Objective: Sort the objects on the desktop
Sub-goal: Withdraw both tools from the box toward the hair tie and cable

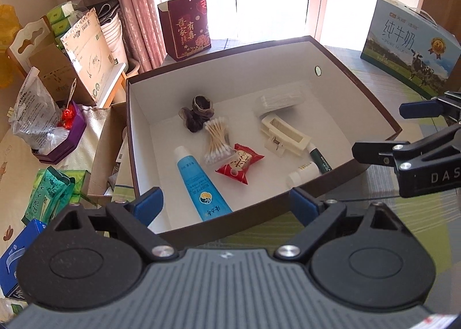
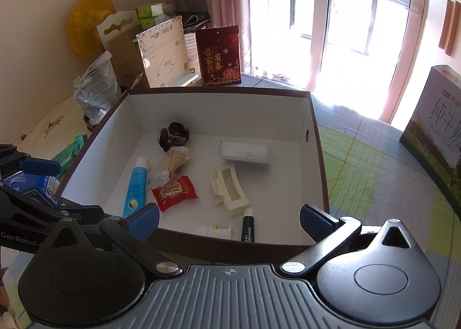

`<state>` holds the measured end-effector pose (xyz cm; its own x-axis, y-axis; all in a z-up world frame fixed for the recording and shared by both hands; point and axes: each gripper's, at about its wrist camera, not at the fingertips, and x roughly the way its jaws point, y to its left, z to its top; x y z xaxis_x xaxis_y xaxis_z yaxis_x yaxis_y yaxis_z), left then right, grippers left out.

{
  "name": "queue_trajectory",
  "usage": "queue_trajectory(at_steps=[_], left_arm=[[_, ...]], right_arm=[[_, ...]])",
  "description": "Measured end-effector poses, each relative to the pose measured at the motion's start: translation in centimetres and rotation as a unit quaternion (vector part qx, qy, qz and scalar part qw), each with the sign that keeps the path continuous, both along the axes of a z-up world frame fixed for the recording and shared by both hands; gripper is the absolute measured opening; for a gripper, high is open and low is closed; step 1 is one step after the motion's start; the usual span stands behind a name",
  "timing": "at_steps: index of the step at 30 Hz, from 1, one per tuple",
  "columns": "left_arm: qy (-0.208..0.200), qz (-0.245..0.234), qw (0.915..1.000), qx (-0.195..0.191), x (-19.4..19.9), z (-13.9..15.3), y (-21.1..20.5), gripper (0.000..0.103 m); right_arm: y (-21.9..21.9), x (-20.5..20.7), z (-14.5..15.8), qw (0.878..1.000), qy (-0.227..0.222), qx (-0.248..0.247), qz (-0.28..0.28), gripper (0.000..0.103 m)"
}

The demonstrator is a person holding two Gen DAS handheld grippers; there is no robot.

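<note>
A brown box with white inside [image 1: 383, 111] [image 2: 321, 156] holds a blue tube [image 1: 198, 182] [image 2: 136, 185], cotton swabs [image 1: 217, 139] [image 2: 175, 160], a red snack packet [image 1: 239, 163] [image 2: 174, 192], a cream hair clip [image 1: 283, 134] [image 2: 230, 190], a dark scrunchie [image 1: 198, 111] [image 2: 173, 136], a white tissue pack [image 1: 281, 100] [image 2: 245, 153], a green lip balm [image 1: 319, 157] [image 2: 247, 226] and a small white bottle [image 1: 302, 173] [image 2: 217, 232]. My left gripper [image 1: 227, 205] is open and empty at the box's near edge. My right gripper [image 2: 230, 222] is open and empty above the near wall; it also shows in the left wrist view [image 1: 380, 133].
A dark red gift box [image 1: 187, 26] [image 2: 219, 55] stands behind the box. A milk carton [image 1: 412, 46] [image 2: 435, 118] stands at the right on the checked tablecloth [image 2: 368, 167]. Bags, cartons and packets [image 1: 57, 92] crowd the left side.
</note>
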<state>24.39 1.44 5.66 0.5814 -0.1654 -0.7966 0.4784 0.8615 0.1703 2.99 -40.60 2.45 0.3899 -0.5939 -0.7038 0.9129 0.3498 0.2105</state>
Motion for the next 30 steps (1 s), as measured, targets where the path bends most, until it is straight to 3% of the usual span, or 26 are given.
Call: queue_trajectory(at_steps=[14,30], left_arm=[[-0.009,0.004,0.9997,-0.023,-4.6,0.4,0.7,0.092],[-0.008,0.013,0.9996,-0.022,-8.6,-3.5,2.2,0.092]], right_arm=[[4.6,-1.9,0.0,0.999,-0.025,-0.007,-0.028,0.101],[8.8,-3.3,-2.5,0.998,-0.029,0.025,-0.052,0.101]])
